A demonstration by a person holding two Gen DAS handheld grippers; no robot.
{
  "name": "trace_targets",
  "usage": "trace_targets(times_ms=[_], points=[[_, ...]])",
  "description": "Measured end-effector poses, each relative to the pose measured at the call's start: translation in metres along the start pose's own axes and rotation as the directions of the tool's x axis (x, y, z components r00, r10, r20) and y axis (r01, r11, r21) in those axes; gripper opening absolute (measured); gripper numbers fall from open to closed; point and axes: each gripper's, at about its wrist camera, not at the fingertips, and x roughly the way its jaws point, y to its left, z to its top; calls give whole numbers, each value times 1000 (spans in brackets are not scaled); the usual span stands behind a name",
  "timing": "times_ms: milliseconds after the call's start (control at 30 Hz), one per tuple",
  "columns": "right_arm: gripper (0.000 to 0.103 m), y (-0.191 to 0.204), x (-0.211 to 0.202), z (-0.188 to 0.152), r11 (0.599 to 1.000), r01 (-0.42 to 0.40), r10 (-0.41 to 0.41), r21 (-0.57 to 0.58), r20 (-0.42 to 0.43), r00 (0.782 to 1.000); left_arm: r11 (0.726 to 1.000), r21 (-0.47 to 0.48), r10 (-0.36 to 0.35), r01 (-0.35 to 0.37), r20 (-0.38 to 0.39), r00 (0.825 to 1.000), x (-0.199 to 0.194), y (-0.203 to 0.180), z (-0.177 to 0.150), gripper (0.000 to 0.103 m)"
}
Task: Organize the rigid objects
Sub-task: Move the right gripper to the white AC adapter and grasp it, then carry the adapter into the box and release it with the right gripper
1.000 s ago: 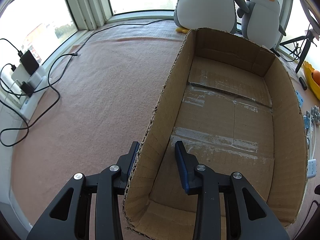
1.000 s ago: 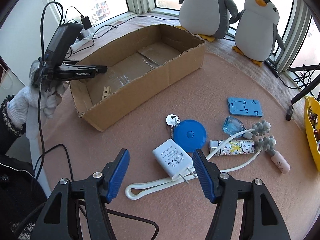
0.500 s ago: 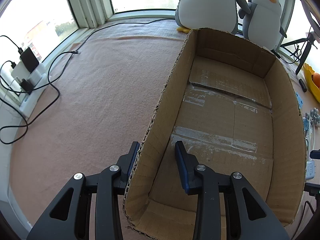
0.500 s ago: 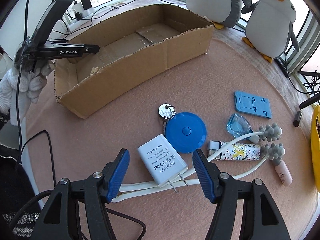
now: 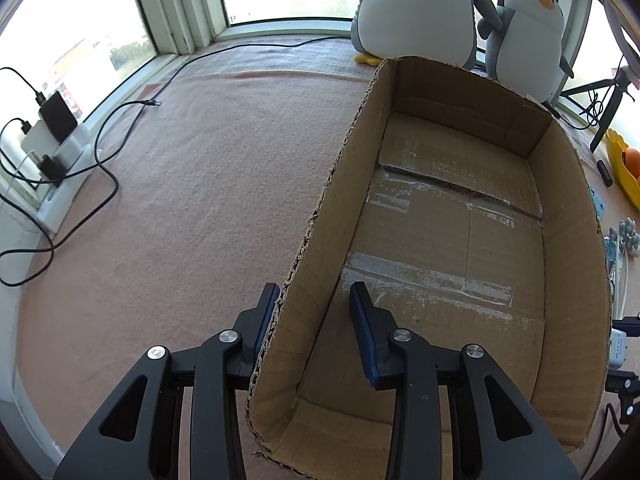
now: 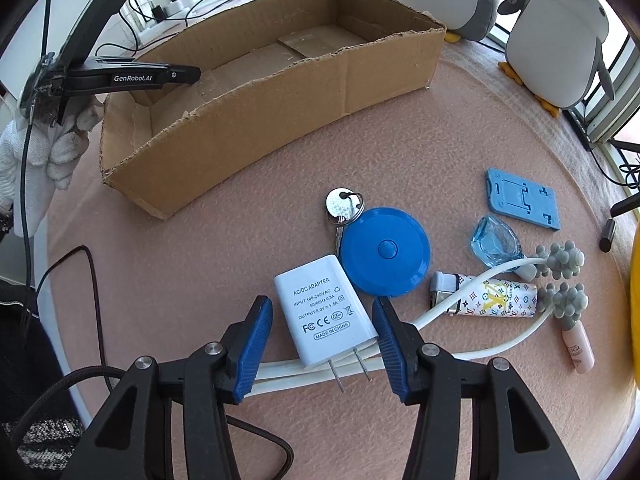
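The cardboard box [image 6: 280, 92] sits on the pink cloth, its near-left wall standing between the parted fingers of the left gripper [image 5: 312, 312], one finger outside, one inside, not clamped. Near the box, the white AC/DC adapter [image 6: 324, 312] lies flat on a white cord, between the wide-open fingers of the right gripper [image 6: 322, 344], untouched

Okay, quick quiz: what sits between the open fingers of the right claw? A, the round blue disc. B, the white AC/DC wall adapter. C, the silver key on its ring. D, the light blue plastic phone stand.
B: in the right wrist view, the white rectangular AC/DC adapter lies between the fingers of the open right claw, prongs toward the camera; neither finger touches it.
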Motion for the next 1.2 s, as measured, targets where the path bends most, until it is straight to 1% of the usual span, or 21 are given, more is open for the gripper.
trace_targets(times_ms=[33,200,433,733,800,967,1200], points=[[38,0,1,-1,1000,-1,1,3,-4,1000,1000,1,0,0,0,1000,0,0,0,35],[35,3,4,-4,1000,2,-2,16,-4,1000,1000,2,1,-1,1,1000,0,-1,0,35],[32,-3,-5,-8,996,-20,17,85,41,999,1000,1,0,0,0,1000,0,0,0,35],[32,4,-13,-18,989,-50,37,142,98,995,1000,3,2,-2,1,1000,0,-2,0,35],[32,5,-16,-14,986,-59,42,153,115,992,1000,2,1,-1,1,1000,0,-2,0,35],[32,8,-35,-8,979,-82,47,187,185,982,1000,1,-1,1,3,1000,0,-3,1,35],[32,19,-70,20,974,-97,33,206,292,956,1000,3,0,0,5,1000,0,-3,0,35]])
